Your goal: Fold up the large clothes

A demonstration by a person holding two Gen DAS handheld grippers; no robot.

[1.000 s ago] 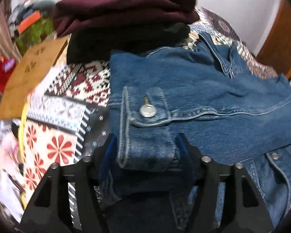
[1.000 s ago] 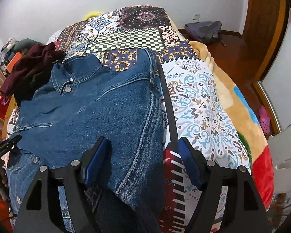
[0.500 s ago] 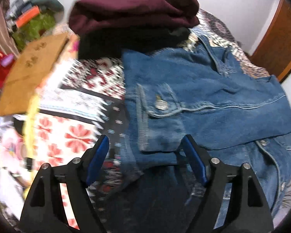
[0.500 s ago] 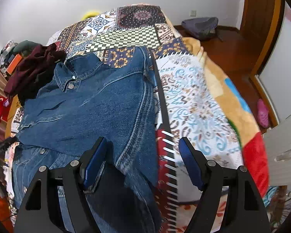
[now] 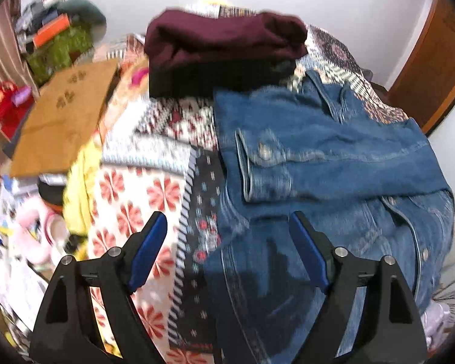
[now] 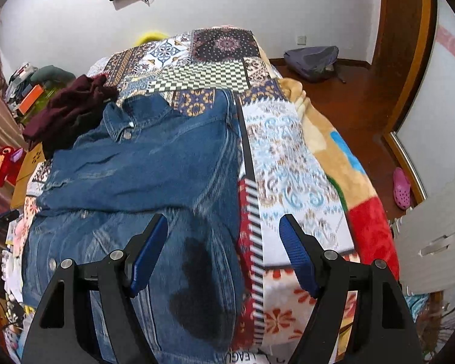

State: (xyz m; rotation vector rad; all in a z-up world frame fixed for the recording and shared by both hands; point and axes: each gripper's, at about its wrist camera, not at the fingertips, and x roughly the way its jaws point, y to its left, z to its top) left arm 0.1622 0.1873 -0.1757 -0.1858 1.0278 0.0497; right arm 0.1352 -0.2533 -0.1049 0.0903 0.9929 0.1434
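While both tools stand apart and empty, the blue denim jacket is left half-folded on the patchwork-quilted bed.
The folded-in cuffed sleeve could be dragged open if snagged by the left tool or right tool.

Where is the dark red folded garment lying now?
The dark red folded garment lies on the patchwork bedspread, beyond the blue denim jacket's collar, left in the right wrist view.

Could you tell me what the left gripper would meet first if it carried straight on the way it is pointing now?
Most likely the denim jacket: the left gripper points down at its near edge on the patterned bedspread, jaws open and empty. The picture is blurred, so depth is uncertain.
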